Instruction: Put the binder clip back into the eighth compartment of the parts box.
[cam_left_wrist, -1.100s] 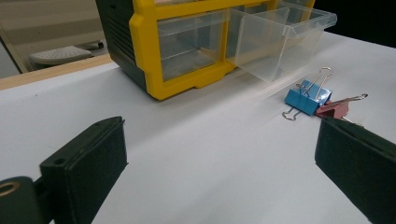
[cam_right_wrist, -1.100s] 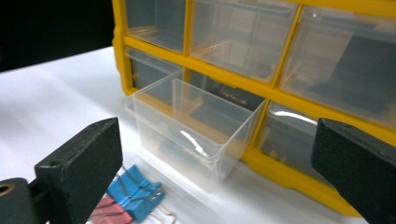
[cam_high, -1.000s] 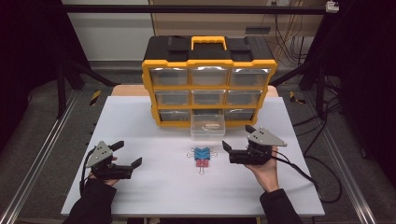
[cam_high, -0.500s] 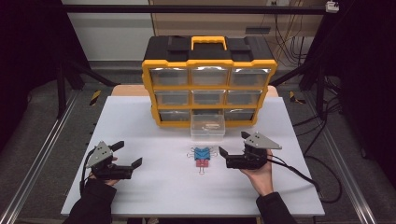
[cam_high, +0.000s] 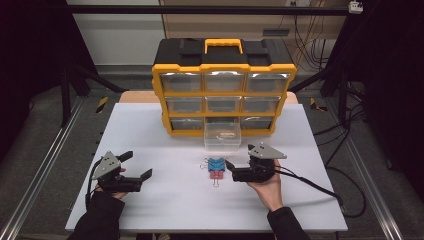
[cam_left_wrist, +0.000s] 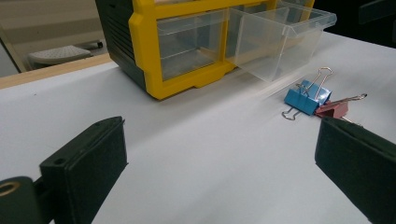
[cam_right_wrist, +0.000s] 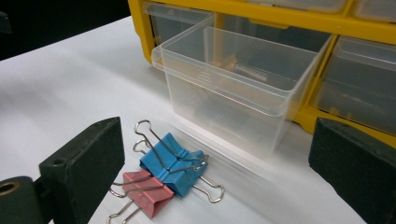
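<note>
A blue binder clip and a pink binder clip lie touching on the white table, in front of a clear drawer pulled out of the yellow organizer. My right gripper is open just right of the clips, jaws pointing at them. Its own view has the blue clip and the pink clip low between the open jaws, with the drawer behind. My left gripper rests open and empty at the front left. In its view the clips lie far right.
The organizer has several clear drawers and a black top with a yellow handle. The open drawer holds some small items I cannot make out. The white table has bare room at left and front. A cable trails from the right gripper.
My right gripper has moved left and slightly toward the person, closing in on the binder clips. The left gripper and the clips have stayed put.
</note>
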